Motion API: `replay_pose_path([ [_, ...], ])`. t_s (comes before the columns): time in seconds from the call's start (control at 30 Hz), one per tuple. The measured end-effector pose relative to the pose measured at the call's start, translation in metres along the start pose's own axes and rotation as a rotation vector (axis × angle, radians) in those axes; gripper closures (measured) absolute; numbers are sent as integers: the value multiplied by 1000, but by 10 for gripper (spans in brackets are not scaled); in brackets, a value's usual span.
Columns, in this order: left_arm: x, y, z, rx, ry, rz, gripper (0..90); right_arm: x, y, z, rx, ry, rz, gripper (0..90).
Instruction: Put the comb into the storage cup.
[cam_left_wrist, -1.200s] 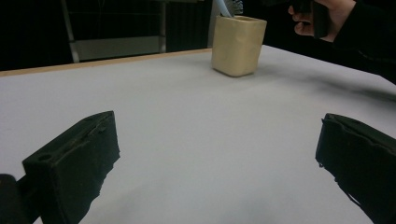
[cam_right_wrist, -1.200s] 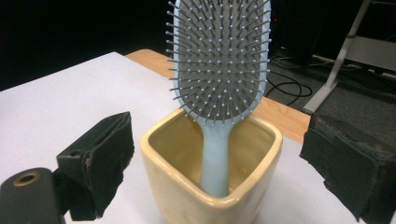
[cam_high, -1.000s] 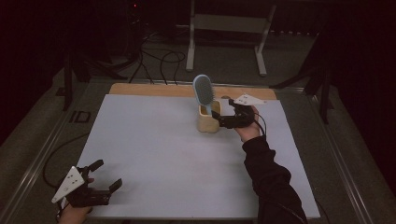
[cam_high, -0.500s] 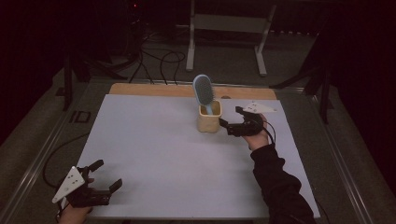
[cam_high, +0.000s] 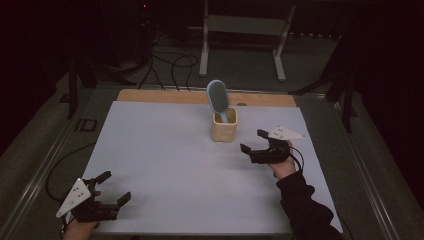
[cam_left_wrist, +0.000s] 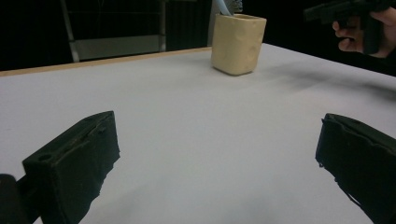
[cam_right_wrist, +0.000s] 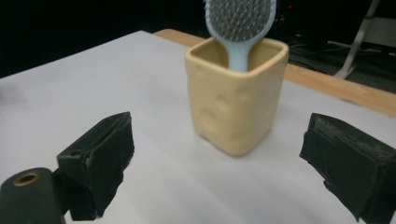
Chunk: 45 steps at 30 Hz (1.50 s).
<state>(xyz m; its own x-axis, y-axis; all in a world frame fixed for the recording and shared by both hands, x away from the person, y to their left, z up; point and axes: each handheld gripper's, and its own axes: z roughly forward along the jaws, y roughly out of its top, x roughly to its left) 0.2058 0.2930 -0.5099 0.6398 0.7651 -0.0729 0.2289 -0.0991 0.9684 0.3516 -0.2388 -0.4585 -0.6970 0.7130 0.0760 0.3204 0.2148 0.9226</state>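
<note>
White tabletop (cam_high: 165, 165), unlabelled yellow cup (cam_high: 224, 131)

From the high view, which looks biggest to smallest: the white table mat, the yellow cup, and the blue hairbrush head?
1. White table mat, by far the largest.
2. Yellow cup.
3. Blue hairbrush head, close to the cup in size, so that order is unsure.

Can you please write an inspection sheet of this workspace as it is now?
Surface: white mat on a table, wooden strip at the far edge.
Job's things: yellow cup upright, blue brush standing in it, handle down.
Clutter: nothing seen.
Grippers: left gripper open, near corner; right gripper open, apart from the cup.
Cables: one trails from each gripper; more lie on the floor behind.
Surroundings: dark room, metal stand behind the table.
</note>
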Motion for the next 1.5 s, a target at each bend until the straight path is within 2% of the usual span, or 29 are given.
replay_pose_path([
  [0.1,0,0,0,-1,-1,-1,0,1,-6,-4,10,22,14,85],
  [0.53,0,0,0,1,-3,0,0,15,-35,-27,24,38,13,85],
  [0.87,-1,0,1,2,-1,-1,0,21,-57,-52,50,22,0,85],
  [1.13,0,0,0,2,0,0,0,24,-74,-66,72,21,25,85],
  [1.3,0,0,0,2,-2,-4,0,27,-80,-73,78,13,13,85],
  [1.4,0,-1,0,3,-2,-2,0,30,-85,-78,98,-9,-20,85],
  [1.5,0,-1,0,1,-1,-5,0,29,-90,-83,105,-22,-16,85],
])
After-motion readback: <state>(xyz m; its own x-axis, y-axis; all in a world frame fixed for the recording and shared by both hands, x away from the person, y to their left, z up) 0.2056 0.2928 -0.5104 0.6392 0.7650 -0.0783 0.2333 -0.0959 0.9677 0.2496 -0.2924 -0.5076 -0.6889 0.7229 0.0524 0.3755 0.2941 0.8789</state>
